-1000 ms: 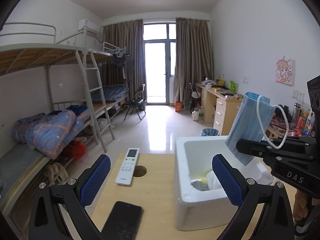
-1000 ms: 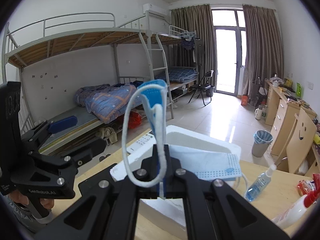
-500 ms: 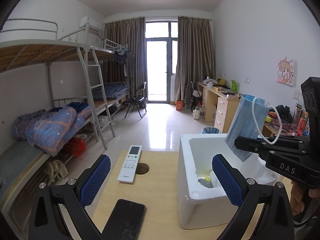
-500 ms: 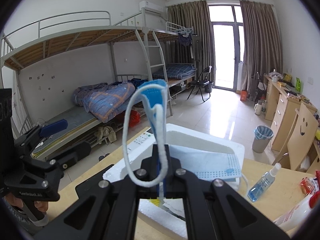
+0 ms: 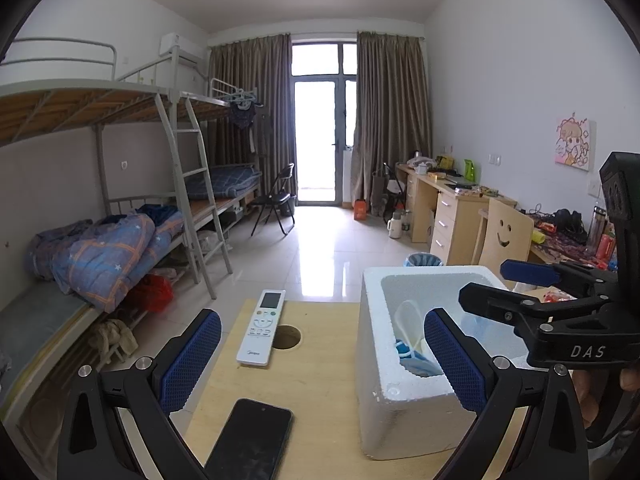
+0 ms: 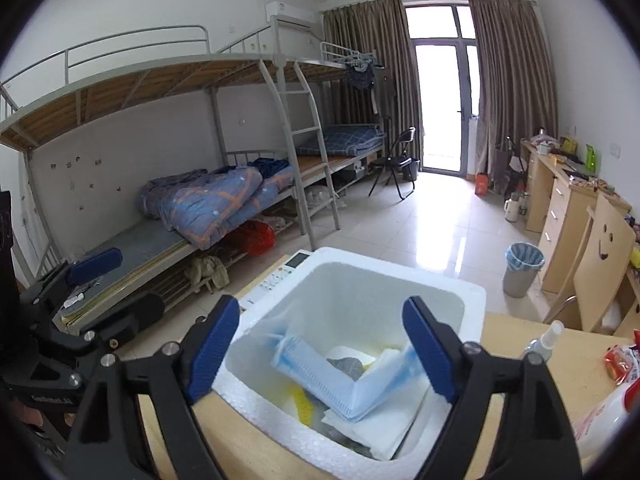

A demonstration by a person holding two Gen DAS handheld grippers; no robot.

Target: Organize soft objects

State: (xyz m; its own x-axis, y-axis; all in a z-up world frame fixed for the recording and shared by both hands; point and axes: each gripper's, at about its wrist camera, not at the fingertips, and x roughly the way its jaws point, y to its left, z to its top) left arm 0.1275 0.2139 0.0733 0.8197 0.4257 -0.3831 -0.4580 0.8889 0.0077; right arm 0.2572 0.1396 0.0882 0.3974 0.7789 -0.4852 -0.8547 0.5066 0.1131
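While the right gripper (image 6: 322,350) hangs over the white foam box (image 6: 472,300), its blue-padded jaws have just been opening and now stand spread wide, with nothing pinched between them. Just below them, a pale blue face mask (image 6: 340,388) lies inside the box, apart from the pads. It is a pleated, papery rectangle, bent into a shallow V, with a dotted weave along its edge and a white elastic loop (image 5: 412,316) curving up against the inner wall. Under it sit flat white tissues or wipes (image 6: 384,436), something grey and crumpled, and a scrap of yellow; what those last two are I cannot tell.

From where the box stands on the pale wooden table (image 5: 320,380), its walls look thick, grainy and pebbled, with rounded corners and a small dent near the lower front edge. The left gripper (image 5: 322,360) hovers over the table beside the box, its jaws wide apart and empty, the pads ribbed and rubbery blue on black plastic arms with silver screws.

On the tabletop lie a slim white remote control (image 5: 262,328), next to a round cable hole (image 5: 286,336), and a glossy black phone (image 5: 250,440), face up. A clear spray bottle (image 6: 546,340) stands to the right of the box.
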